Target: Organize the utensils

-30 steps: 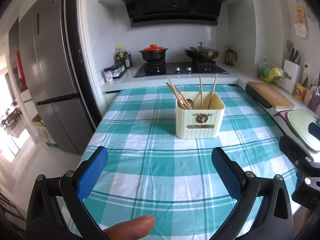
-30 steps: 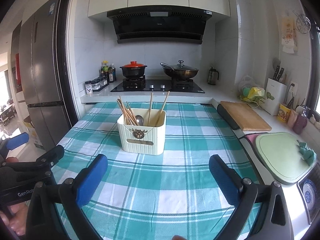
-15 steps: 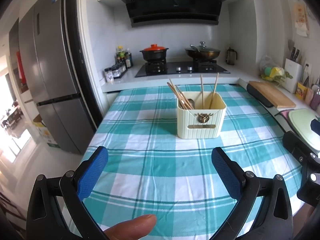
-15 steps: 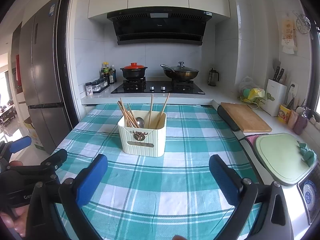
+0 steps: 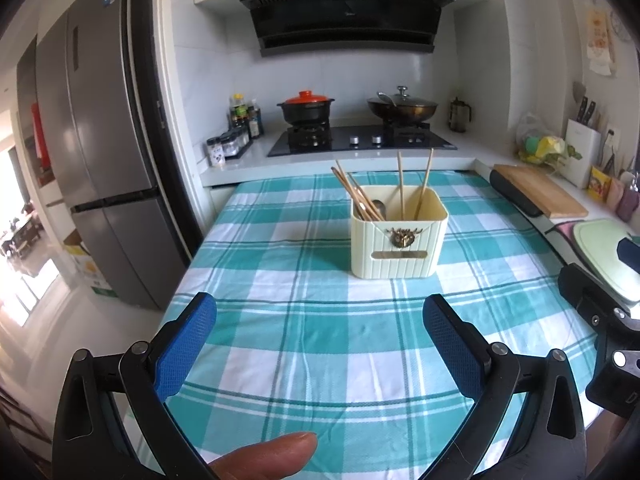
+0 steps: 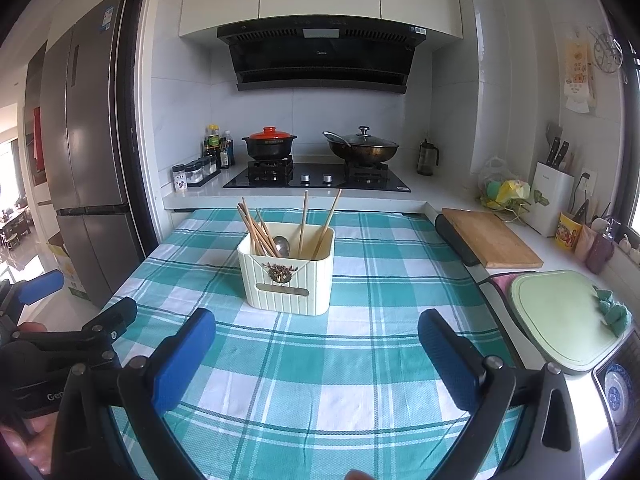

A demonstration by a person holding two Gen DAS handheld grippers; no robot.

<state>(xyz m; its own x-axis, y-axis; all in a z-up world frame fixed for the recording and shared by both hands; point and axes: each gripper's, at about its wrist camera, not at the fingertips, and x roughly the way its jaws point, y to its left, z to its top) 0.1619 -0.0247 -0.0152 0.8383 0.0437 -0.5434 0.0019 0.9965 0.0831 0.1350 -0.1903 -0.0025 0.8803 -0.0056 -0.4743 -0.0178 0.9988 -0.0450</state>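
A cream ribbed utensil holder (image 5: 398, 238) stands on the teal checked tablecloth (image 5: 320, 344); it also shows in the right wrist view (image 6: 287, 270). Several wooden chopsticks (image 5: 354, 192) and a metal spoon (image 6: 282, 245) stand in it. My left gripper (image 5: 320, 320) is open and empty, short of the holder. My right gripper (image 6: 316, 338) is open and empty, also short of the holder. The left gripper (image 6: 60, 320) shows at the left edge of the right wrist view.
A gas hob with a red-lidded pot (image 6: 269, 144) and a wok (image 6: 362, 146) lies behind the table. A fridge (image 5: 104, 160) stands left. A wooden board (image 6: 490, 236), a green board (image 6: 560, 312) and a knife block (image 6: 554, 196) sit on the right counter.
Both grippers have drawn back and lifted slightly; the holder sits a little farther and higher in both views. Both stay open.
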